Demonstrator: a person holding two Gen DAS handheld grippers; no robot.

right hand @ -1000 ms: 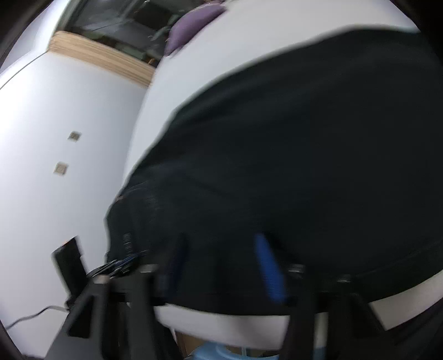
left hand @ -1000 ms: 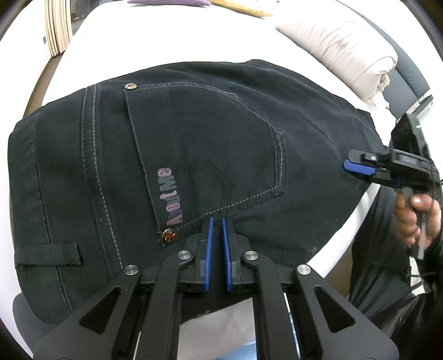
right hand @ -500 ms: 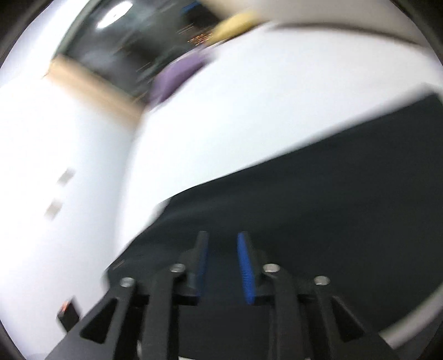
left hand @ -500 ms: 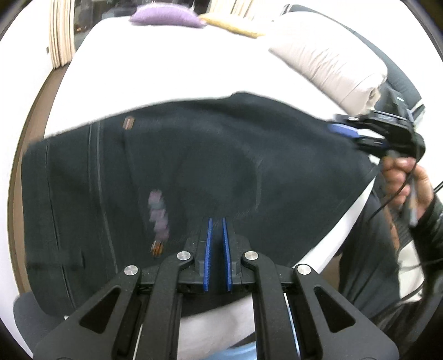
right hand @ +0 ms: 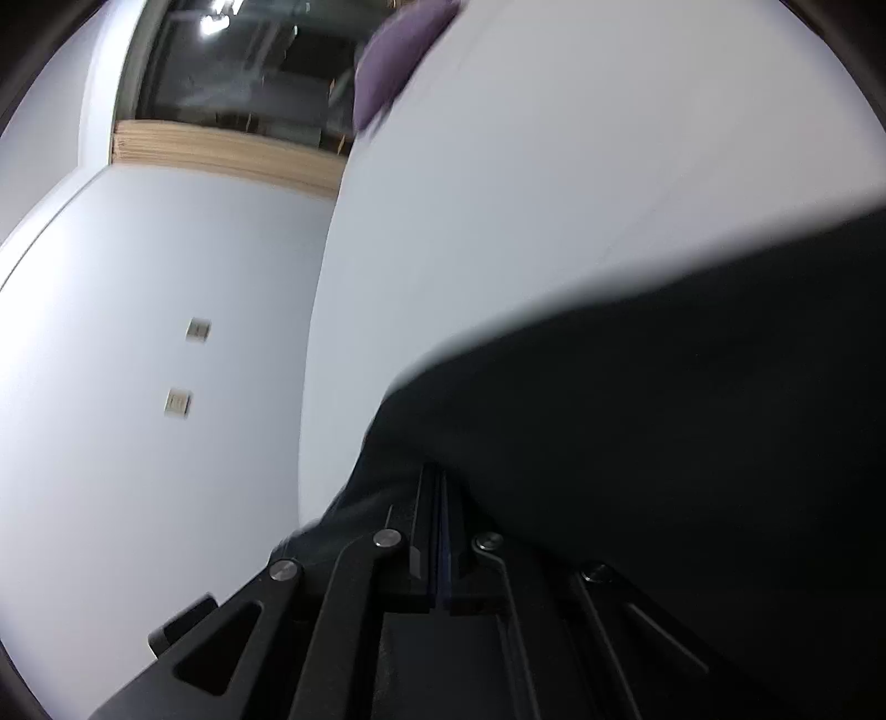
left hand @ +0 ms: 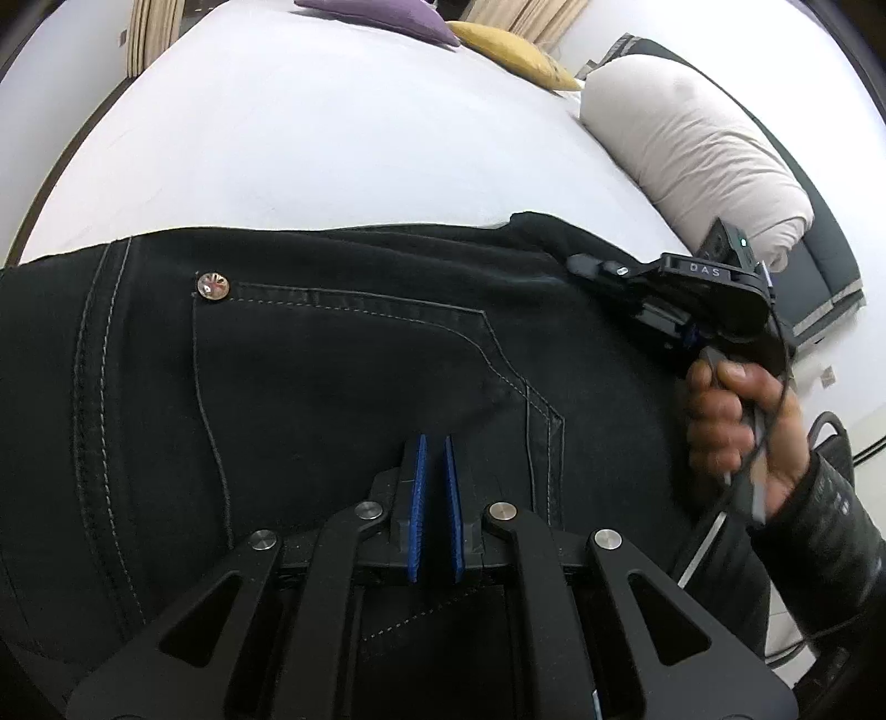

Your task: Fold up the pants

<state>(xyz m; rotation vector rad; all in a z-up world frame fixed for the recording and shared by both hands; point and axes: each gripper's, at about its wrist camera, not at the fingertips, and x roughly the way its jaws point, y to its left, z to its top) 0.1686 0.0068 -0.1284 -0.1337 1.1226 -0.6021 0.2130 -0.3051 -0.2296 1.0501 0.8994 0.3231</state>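
Black denim pants [left hand: 332,387] lie flat on the white bed [left hand: 332,138], a back pocket with a copper rivet facing up. My left gripper [left hand: 434,443] hovers over the pocket's lower part, shut, its blue pads nearly together with nothing visibly between them. My right gripper [left hand: 578,265], held by a hand [left hand: 731,421], reaches in from the right to the pants' far right edge, where the cloth bunches up. In the right wrist view its jaws are closing tight [right hand: 437,476], and the dark pants [right hand: 664,443] wrap around the tips.
A rolled beige duvet [left hand: 692,138] lies at the bed's right side. A purple pillow [left hand: 382,14] and a yellow pillow [left hand: 509,50] sit at the far end. Bare sheet [right hand: 554,194] stretches beyond the pants. A white wall [right hand: 138,332] runs along the bed's left.
My left gripper moved forward over the pocket, still shut. My right gripper swung in from the bed's edge to the pants' far right edge and closed its jaws there.
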